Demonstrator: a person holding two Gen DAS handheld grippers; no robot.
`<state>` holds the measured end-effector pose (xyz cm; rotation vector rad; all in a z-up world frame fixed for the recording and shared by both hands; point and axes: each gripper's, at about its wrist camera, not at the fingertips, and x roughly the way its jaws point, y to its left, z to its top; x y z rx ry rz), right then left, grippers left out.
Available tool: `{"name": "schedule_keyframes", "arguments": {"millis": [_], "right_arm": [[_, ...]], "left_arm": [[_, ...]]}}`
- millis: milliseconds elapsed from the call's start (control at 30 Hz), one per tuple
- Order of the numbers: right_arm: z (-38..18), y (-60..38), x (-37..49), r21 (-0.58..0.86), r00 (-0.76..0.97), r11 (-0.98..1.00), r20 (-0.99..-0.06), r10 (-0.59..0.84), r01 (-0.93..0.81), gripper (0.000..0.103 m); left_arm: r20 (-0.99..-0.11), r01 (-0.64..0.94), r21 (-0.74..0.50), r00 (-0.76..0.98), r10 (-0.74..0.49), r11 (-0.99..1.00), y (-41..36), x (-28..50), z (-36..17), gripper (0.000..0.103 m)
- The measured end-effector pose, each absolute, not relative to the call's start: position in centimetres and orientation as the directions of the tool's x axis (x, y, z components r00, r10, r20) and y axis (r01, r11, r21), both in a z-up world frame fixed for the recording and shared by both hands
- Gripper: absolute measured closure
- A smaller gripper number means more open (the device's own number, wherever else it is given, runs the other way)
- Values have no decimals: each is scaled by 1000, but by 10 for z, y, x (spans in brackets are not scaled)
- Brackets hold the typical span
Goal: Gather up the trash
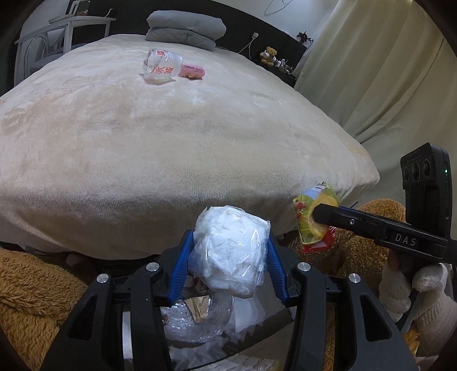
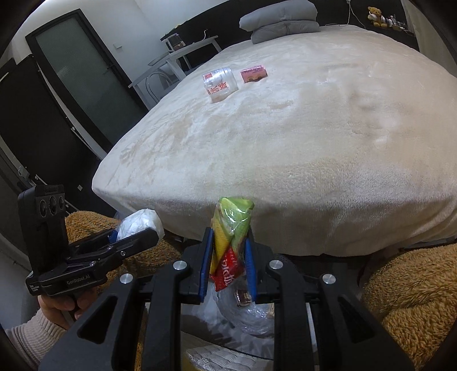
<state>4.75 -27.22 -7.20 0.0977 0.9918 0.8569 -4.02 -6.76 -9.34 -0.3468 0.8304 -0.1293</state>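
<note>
My left gripper [image 1: 228, 242] is shut on a crumpled white plastic bag [image 1: 228, 251], held above a lined trash bin [image 1: 197, 325] at the foot of the bed. My right gripper [image 2: 228, 245] is shut on a yellow, green and red snack wrapper [image 2: 230, 242], also above the bin [image 2: 251, 316]. Each gripper shows in the other's view: the right [image 1: 317, 212] with its wrapper [image 1: 314, 219], the left [image 2: 148, 231] with its bag [image 2: 140, 222]. A clear plastic cup [image 1: 161, 67] [image 2: 220, 84] and a pink packet [image 1: 192, 71] [image 2: 253, 74] lie far up the bed.
The bed's beige blanket [image 1: 171, 142] fills the middle. Grey folded pillows [image 1: 185, 28] sit at its head. A brown fuzzy throw [image 1: 31, 285] lies on both sides of the bin. A curtain [image 1: 385, 71] hangs on the right; a white desk [image 1: 65, 25] stands at the back left.
</note>
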Motion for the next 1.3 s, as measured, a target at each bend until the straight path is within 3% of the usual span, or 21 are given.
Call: {"name": "schedule_keyframes", "arguments": {"millis": [833, 1300], "right_arm": [[-139, -237, 65, 416, 34, 731, -858, 513, -541, 80], [-171, -219, 78, 386, -72, 780, -911, 405, -492, 80]], "left_arm": [[-886, -57, -251, 416, -206, 966, -81, -13, -152, 55], [-939, -66, -225, 280, -198, 972, -84, -2, -181, 55]]}}
